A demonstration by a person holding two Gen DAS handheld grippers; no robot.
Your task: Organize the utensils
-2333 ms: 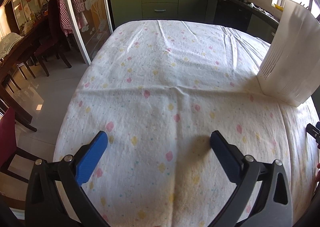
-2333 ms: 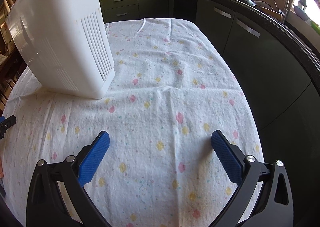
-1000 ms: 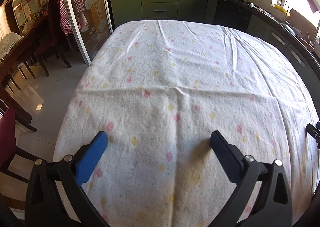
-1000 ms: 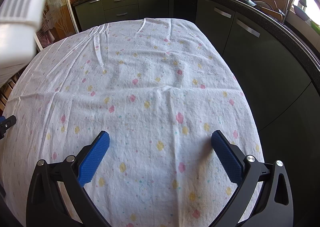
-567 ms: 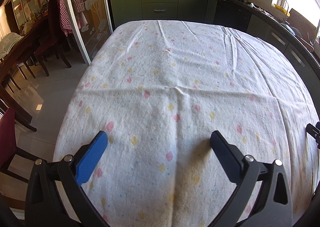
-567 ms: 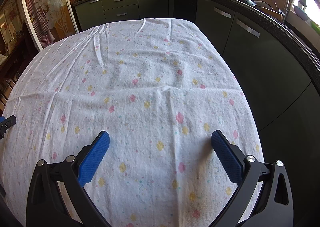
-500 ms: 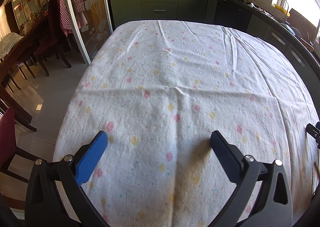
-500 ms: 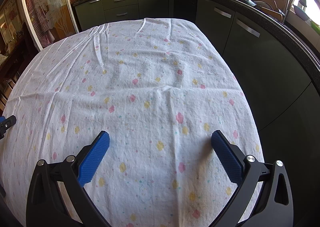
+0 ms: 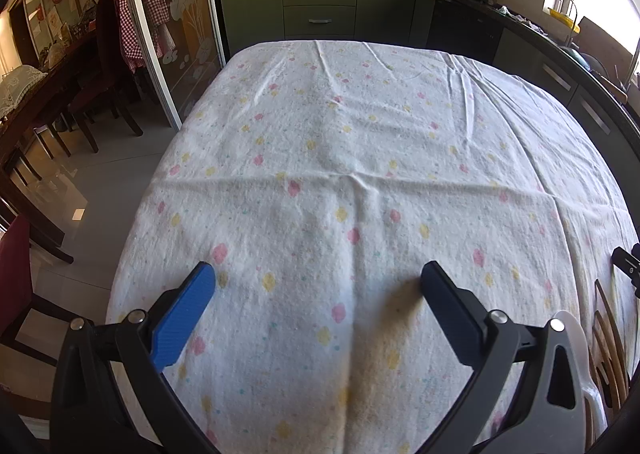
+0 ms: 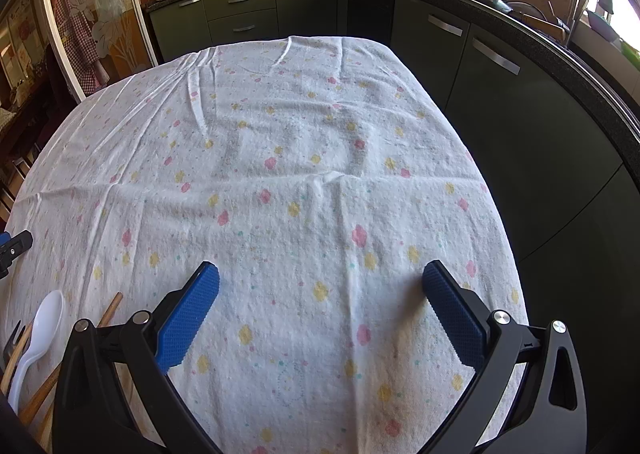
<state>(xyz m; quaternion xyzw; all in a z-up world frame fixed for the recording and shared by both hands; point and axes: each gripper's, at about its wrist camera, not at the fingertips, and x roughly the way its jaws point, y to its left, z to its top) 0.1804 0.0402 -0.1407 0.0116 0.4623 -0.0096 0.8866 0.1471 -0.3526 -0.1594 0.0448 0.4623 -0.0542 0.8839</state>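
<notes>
Left hand-held gripper [image 9: 318, 282] & right hand-held gripper [image 10: 320, 280]: both w/ jaws spread wide, nothing between the blue pads, each low over the tabletop [image 10: 304, 157], which wears a white cloth w/ pink & yellow dots. Utensils sit at the tabletop's near edge, between the 2 grippers. Right wrist view, just left of the right gripper: 1 white plastic spoon [image 10: 38, 334], 2 wooden sticks, likely chopsticks [image 10: 72, 358], 1 dark fork [image 10: 11, 348], partly cut off. Left wrist view: white spoon bowl [image 9: 578, 338] & brown wooden pieces [image 9: 610, 338] at far right; count unclear there.
</notes>
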